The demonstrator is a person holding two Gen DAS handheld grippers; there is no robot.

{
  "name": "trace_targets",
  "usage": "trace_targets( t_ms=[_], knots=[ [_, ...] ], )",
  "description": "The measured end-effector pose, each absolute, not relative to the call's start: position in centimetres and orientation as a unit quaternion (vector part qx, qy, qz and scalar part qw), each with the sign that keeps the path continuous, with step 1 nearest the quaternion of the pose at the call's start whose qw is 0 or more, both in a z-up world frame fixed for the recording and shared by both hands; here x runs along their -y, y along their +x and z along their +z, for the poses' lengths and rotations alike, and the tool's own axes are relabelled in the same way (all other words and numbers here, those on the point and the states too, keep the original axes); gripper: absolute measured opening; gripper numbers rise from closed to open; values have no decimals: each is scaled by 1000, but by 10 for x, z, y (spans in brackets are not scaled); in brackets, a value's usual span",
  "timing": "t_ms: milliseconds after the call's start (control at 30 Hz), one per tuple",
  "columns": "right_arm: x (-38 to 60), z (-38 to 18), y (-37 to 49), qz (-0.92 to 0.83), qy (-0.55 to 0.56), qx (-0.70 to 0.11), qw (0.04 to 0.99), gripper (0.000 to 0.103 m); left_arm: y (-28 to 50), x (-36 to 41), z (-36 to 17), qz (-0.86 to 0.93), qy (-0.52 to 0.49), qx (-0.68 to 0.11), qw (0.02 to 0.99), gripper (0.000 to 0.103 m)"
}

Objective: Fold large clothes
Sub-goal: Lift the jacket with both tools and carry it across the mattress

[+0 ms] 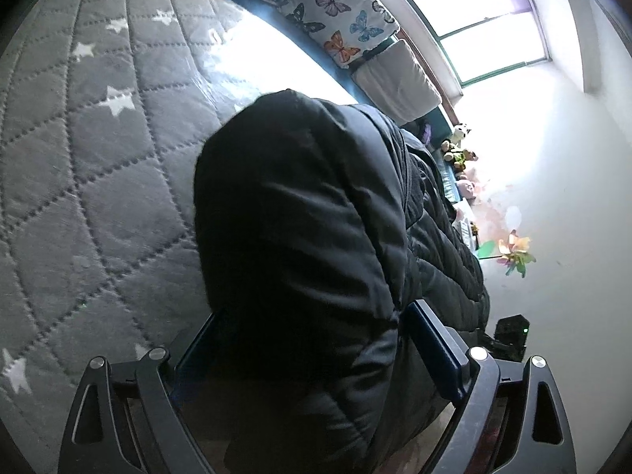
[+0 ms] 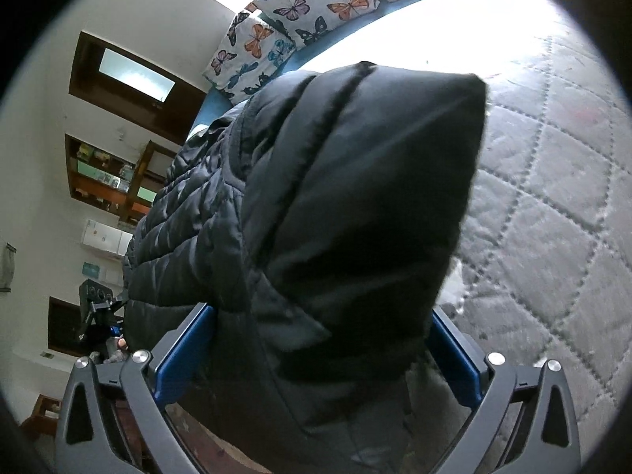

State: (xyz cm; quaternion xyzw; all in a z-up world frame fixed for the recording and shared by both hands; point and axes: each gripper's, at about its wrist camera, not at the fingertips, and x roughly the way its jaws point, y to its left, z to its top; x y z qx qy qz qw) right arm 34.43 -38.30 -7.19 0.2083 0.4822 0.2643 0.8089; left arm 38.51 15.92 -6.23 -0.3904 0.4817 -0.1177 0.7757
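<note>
Black puffer jacket (image 1: 300, 213) is lying bunched on the grey quilted bedspread (image 1: 98, 158). Left gripper (image 1: 316, 351) is standing wide, jacket fabric between its pads. Right gripper (image 2: 316, 351) is also wide around the jacket; grip can't be told.
</note>
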Motion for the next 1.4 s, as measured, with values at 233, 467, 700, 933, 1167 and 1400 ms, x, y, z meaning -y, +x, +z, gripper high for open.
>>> trace_targets(
  t_ms=[233,467,700,933,1167,1400],
  knots=[
    [373,-67,340,271,199,-494,801,103,403,-156,-68,-122,-403,-482,768,98],
    [370,-65,339,265,195,-501,800,103,410,-144,-66,-130,-388,-482,775,98],
    [364,-64,342,258,193,-517,793,103,403,-147,-73,-129,-373,-495,774,99],
    [364,-63,341,255,195,-517,793,103,409,-149,-85,-151,-402,-496,754,101],
    [358,-60,337,284,205,-505,789,103,411,-139,-76,-172,-407,-487,753,99],
    [363,-64,340,290,195,-510,786,103,423,-142,-80,-162,-400,-513,742,96]
  ],
)
